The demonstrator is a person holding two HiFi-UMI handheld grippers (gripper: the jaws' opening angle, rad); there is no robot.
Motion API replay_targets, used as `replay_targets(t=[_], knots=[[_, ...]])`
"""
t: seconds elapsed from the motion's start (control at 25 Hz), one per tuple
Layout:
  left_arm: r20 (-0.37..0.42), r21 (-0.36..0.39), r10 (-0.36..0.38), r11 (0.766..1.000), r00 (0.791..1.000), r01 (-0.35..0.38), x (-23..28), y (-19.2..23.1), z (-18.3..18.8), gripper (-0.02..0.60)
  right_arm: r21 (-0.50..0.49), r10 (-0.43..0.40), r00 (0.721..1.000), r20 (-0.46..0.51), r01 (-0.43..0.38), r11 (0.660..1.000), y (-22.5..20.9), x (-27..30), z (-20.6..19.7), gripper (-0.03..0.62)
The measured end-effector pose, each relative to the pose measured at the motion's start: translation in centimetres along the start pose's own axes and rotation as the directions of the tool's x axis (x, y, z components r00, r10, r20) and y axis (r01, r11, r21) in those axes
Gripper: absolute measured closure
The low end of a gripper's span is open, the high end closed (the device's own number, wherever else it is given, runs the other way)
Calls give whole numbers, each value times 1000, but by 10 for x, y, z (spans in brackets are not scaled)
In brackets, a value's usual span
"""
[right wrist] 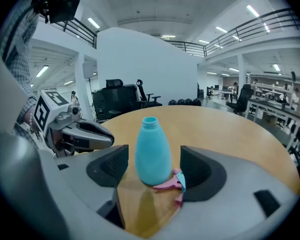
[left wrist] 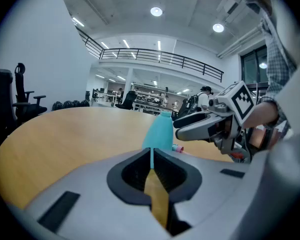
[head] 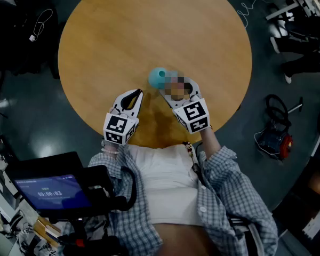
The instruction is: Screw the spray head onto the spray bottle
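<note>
Open wide, my right gripper (right wrist: 154,161) sits at the blue plastic bottle (right wrist: 151,144), by the pink spray head (right wrist: 170,183). My left gripper (left wrist: 151,164) is clenched, empty. Next, I think, squeeze the bottle gently.

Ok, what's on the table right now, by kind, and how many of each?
Spray bottle, teal: 1
Spray head, pink and teal: 1
Total: 2

Teal spray bottle (right wrist: 152,154) upright, uncapped; pink spray head (right wrist: 170,183) lying beside base.
</note>
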State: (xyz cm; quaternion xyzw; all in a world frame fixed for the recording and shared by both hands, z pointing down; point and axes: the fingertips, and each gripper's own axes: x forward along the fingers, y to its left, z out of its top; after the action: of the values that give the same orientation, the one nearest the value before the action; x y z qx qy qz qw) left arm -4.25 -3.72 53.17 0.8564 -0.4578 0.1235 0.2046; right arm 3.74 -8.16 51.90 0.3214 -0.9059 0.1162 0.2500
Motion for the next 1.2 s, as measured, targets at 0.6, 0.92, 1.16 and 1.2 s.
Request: replay_targets(t=[0.6, 0.92, 1.16, 1.2], knots=[[-10, -18, 18, 1000, 1000, -18, -4, 2, -2, 575, -106, 43, 999, -23, -45, 993, 11, 33, 4, 280], [-44, 104, -9, 994, 999, 13, 9, -11, -9, 334, -44, 61, 998, -21, -61, 997, 15, 26, 14, 284], [-55, 197, -43, 979, 998, 53, 29, -28, -4, 179, 90, 92, 996, 14, -93, 992, 23, 7, 38, 284], [-53, 200, -54, 978, 997, 63, 31, -32, -3, 173, 100, 98, 995, 20, -100, 990, 26, 4, 41, 284]])
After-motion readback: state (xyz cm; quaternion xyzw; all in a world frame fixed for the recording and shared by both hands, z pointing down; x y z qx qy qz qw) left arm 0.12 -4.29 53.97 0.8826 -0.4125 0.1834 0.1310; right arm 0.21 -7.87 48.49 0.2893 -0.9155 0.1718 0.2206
